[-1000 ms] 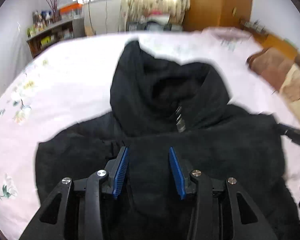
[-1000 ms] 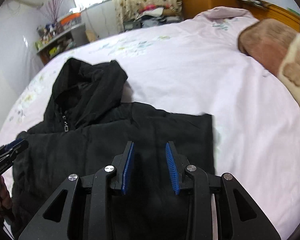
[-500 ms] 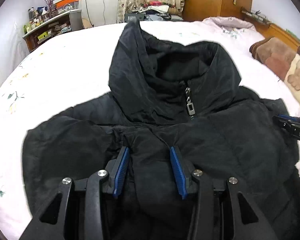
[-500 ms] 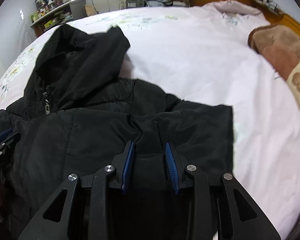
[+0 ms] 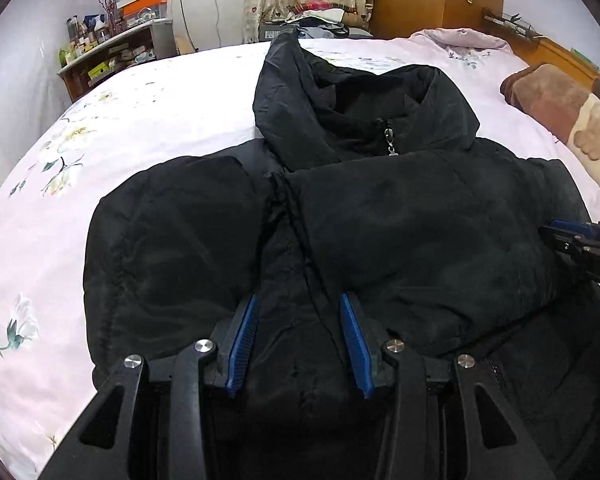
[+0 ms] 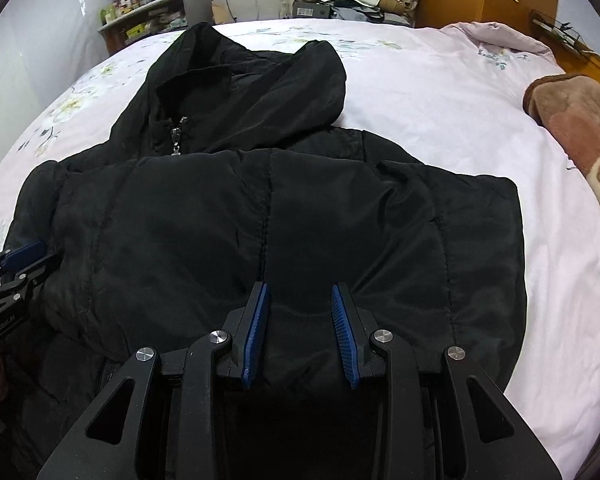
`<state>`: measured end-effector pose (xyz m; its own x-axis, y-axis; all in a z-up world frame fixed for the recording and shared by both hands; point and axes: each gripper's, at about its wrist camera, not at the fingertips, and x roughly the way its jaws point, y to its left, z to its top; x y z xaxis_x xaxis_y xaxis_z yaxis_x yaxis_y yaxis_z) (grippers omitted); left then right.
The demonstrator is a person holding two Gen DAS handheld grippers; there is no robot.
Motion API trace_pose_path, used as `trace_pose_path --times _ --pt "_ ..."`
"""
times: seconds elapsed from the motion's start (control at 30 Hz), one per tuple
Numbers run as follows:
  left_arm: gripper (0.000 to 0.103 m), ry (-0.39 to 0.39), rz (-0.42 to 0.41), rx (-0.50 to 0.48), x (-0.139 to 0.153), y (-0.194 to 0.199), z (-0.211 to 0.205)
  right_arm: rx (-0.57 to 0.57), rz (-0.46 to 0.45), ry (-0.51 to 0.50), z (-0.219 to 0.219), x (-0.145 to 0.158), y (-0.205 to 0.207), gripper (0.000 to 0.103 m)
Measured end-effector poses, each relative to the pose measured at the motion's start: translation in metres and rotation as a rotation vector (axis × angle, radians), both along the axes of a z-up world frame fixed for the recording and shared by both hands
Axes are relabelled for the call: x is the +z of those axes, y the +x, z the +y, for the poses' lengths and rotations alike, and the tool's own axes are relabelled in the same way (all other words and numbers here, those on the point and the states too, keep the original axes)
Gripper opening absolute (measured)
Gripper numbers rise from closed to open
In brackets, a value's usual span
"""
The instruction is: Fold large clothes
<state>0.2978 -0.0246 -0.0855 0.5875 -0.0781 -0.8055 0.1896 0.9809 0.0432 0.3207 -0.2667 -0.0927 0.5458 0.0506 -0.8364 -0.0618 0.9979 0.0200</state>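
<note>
Jacket (image 5: 380, 232), black, padded: soft, bulky, slippery shell. Left gripper (image 5: 296, 344) & right gripper (image 6: 300, 324) both clamp folded near hem; grip thru both layers.

One black jacket (image 5: 380, 240), two grippers, one pink bedsheet (image 5: 160, 120), one brown blanket (image 5: 560, 104).

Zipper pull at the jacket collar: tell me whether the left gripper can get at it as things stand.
Probably yes. The zipper pull lies exposed ahead of the left gripper, with nothing over it. But the jaws appear to be holding jacket fabric, which they'd have to release first.
</note>
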Motion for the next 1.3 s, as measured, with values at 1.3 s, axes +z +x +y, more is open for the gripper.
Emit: trace_pose_path --times 1.3 --pt "0.057 -0.131 -0.113 0.046 0.141 -0.262 0.052 0.026 -0.143 0.172 0.041 0.125 -0.267 0.039"
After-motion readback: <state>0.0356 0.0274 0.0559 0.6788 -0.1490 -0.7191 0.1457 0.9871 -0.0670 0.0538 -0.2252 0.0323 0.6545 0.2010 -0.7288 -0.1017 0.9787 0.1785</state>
